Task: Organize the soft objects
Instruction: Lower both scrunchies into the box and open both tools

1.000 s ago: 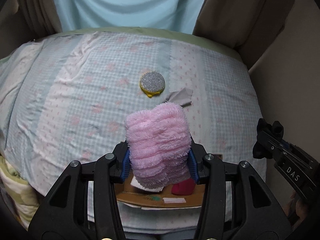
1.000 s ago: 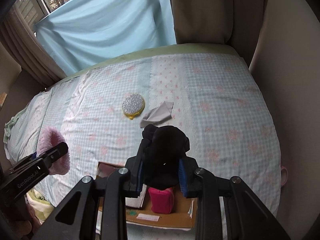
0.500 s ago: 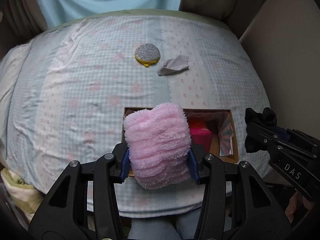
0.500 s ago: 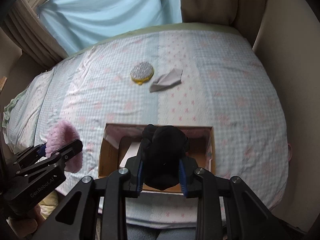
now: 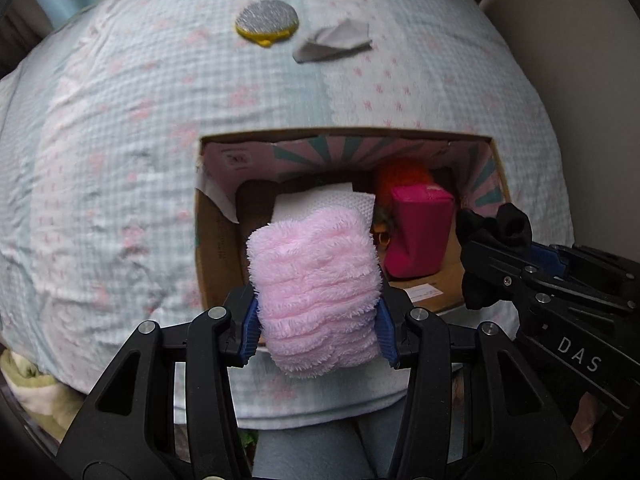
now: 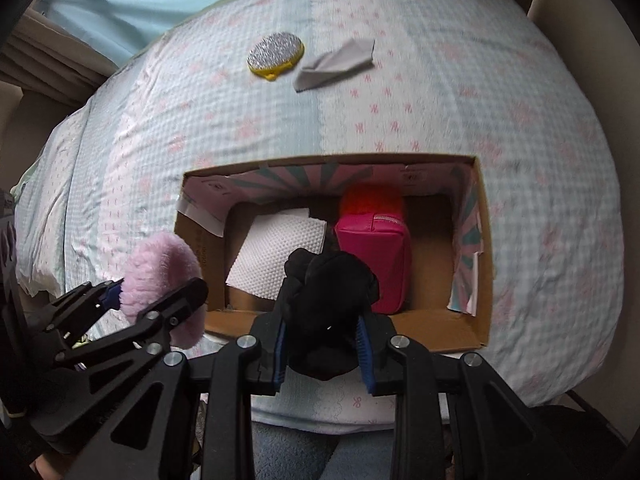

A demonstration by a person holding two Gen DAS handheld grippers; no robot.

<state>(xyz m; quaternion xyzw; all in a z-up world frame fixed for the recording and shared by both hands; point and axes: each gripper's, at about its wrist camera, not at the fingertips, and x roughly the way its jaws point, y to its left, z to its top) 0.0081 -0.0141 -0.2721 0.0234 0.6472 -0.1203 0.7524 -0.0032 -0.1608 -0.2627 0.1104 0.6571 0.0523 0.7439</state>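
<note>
Our left hand-held gripper [image 5: 318,326] is clamped on a fluffy pink bundle [image 5: 314,292], held over the near left part of the open cardboard box [image 6: 482,248] on the bed [image 6: 540,140]. Our right hand-held gripper [image 6: 322,346] is clamped on a black soft item [image 6: 328,312] above the box's near edge. At twelve o'clock beyond the box lie a silver round pad [image 6: 275,55] and a grey cloth [image 6: 336,66].

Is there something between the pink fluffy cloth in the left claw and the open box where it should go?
Nothing visible blocks it. The pink fluffy cloth hangs over the open box, which has no lid. Inside lie a white cloth and a pink pouch, with bare floor at the box's right end.
</note>
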